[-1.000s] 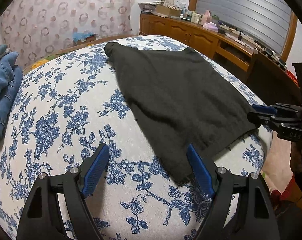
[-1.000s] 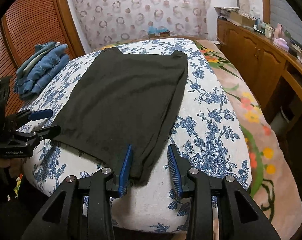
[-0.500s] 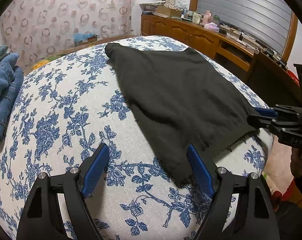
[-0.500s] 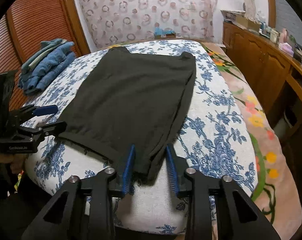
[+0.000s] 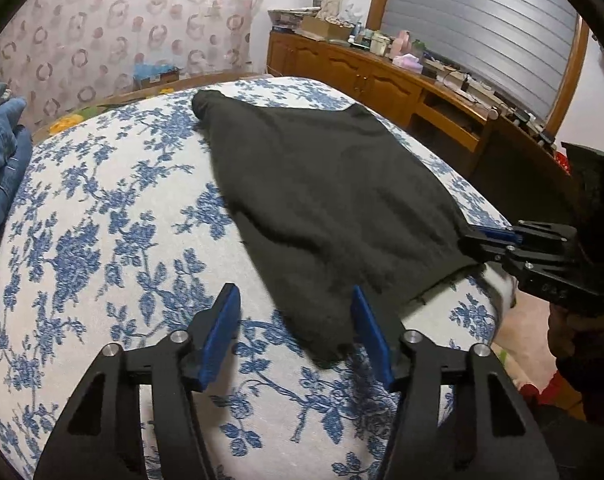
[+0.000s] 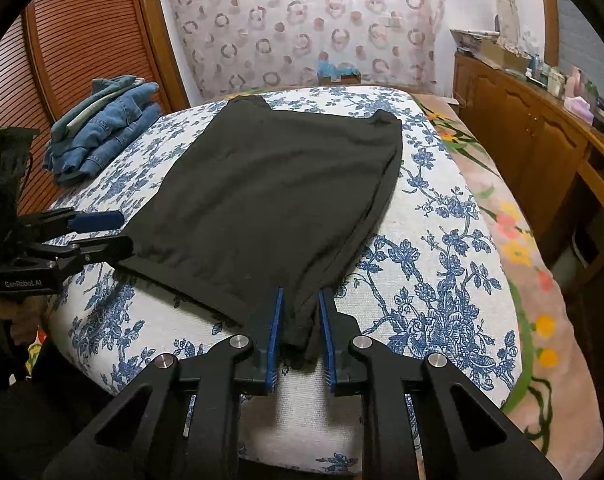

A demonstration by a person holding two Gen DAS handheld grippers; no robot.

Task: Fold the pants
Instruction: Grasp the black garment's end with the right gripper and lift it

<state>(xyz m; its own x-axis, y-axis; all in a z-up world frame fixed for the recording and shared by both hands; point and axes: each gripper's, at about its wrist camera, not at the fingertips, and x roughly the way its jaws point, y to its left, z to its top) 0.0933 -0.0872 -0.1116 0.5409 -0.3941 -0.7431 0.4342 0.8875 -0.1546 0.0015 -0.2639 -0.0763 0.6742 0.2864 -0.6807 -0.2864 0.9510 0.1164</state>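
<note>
Pants (image 6: 269, 196) flat, lengthwise away from tongs (image 6: 299, 320)

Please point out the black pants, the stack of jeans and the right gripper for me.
black pants (image 6: 277, 196), right wrist view, middle of the cloth
stack of jeans (image 6: 101, 128), right wrist view, top fold
right gripper (image 6: 299, 336), right wrist view, between its fingers

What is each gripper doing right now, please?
Left gripper: open, a corner of the black pants between its fingers, not pinched.
Right gripper: nearly closed around the other near corner; firm grip unclear.
</note>
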